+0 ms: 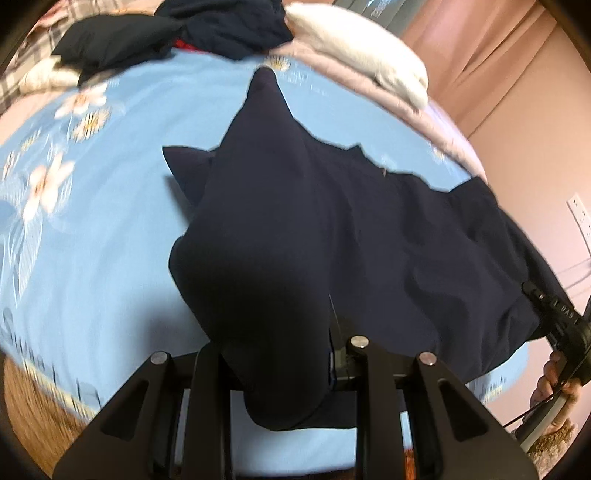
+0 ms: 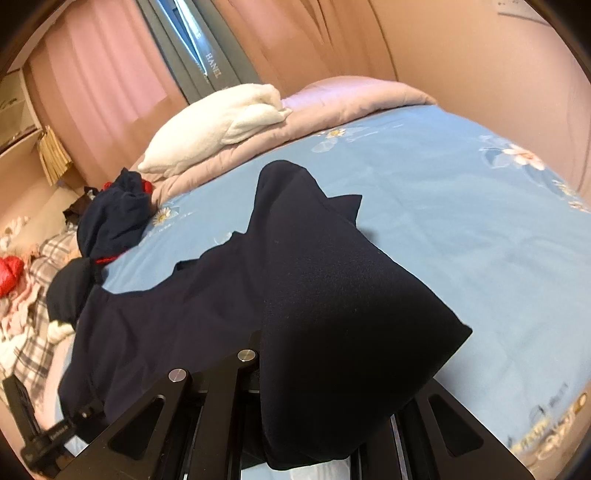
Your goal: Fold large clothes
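Observation:
A large dark navy garment (image 1: pixel 332 221) lies spread across the light blue flowered bed sheet (image 1: pixel 92 240), with its near edge lifted. My left gripper (image 1: pixel 284 354) is shut on a bunched fold of it, and the cloth drapes over the fingertips and hides them. In the right wrist view the same garment (image 2: pixel 184 314) hangs over my right gripper (image 2: pixel 317 369), which is shut on another part of the near edge. A hand holds the right gripper (image 1: pixel 565 325) at the garment's right end. The left gripper (image 2: pixel 48 435) shows at the lower left.
A pile of dark clothes (image 1: pixel 221 29) with a bit of red lies at the far side of the bed. A white blanket (image 2: pixel 221 122) rests on a folded pink quilt (image 2: pixel 351 96). Plaid fabric (image 2: pixel 33 332) lies to the left. Pink curtains (image 2: pixel 110 66) hang behind.

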`<state>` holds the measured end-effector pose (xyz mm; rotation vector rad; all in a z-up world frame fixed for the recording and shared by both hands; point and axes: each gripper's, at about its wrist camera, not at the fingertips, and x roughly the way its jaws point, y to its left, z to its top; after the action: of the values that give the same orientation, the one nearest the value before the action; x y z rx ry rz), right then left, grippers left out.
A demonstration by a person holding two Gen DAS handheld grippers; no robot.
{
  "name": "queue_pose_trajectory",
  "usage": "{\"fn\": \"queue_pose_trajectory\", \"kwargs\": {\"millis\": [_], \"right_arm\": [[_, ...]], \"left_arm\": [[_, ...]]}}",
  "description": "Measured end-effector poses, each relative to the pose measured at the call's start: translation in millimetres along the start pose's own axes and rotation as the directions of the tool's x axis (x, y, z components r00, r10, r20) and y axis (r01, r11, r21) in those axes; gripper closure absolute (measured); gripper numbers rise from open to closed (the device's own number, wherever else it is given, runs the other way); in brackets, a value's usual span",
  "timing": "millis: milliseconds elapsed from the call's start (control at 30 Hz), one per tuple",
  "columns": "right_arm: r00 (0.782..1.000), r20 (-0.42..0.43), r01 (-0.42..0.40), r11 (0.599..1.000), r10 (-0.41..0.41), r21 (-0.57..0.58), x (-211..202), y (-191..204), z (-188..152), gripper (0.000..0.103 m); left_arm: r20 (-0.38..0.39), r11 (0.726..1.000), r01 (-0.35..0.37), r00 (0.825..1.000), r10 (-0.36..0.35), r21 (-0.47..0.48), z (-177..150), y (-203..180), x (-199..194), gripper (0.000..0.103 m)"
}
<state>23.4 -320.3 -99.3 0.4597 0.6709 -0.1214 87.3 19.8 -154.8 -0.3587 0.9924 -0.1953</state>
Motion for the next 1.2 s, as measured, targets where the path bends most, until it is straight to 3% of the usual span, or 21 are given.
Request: {"fn": "queue_pose_trajectory", "kwargs": {"millis": [200, 333, 567, 700, 833, 1000, 1133, 1200], "right_arm": [[0.998, 0.018, 0.059, 0.997, -0.059, -0.053, -8, 18, -2, 0.089], [0.995, 0.061, 0.084, 0.988, -0.076, -0.131, -12, 44, 4, 0.089], [0.992, 0.120, -0.002, 0.958, 0.038, -0.287, -32, 107, 14, 0.089], [0.985, 0.111, -0.075, 0.903, 0.134, -0.424, -35, 162, 4, 0.089], [0.976, 0.019, -0.172, 0.819, 0.218, -0.548, -24, 216, -24, 0.089], [0.941, -0.202, -0.339, 0.717, 0.273, -0.609, 11, 261, -76, 0.089], [0.895, -0.373, -0.432, 0.687, 0.245, -0.585, 48, 272, -114, 0.089], [0.886, -0.401, -0.442, 0.682, 0.232, -0.583, 59, 272, -123, 0.089]], "left_arm": [[-0.019, 0.999, -0.037, 0.999, 0.038, 0.017, -16, 1, 1, 0.071], [-0.021, 0.997, -0.070, 0.997, 0.070, 0.015, -17, 6, -5, 0.054], [-0.006, 0.995, -0.105, 0.995, 0.105, 0.001, -17, 19, -32, 0.031], [0.066, 0.983, -0.185, 0.981, 0.185, -0.006, -15, 29, -57, 0.020], [0.108, 0.973, -0.221, 0.968, 0.227, -0.062, -9, 49, -78, 0.016], [0.132, 0.952, -0.270, 0.948, 0.290, -0.145, -9, 80, -95, 0.015], [0.131, 0.937, -0.289, 0.939, 0.317, -0.196, -11, 101, -104, 0.016], [0.129, 0.936, -0.291, 0.939, 0.319, -0.200, -11, 105, -106, 0.016]]}}
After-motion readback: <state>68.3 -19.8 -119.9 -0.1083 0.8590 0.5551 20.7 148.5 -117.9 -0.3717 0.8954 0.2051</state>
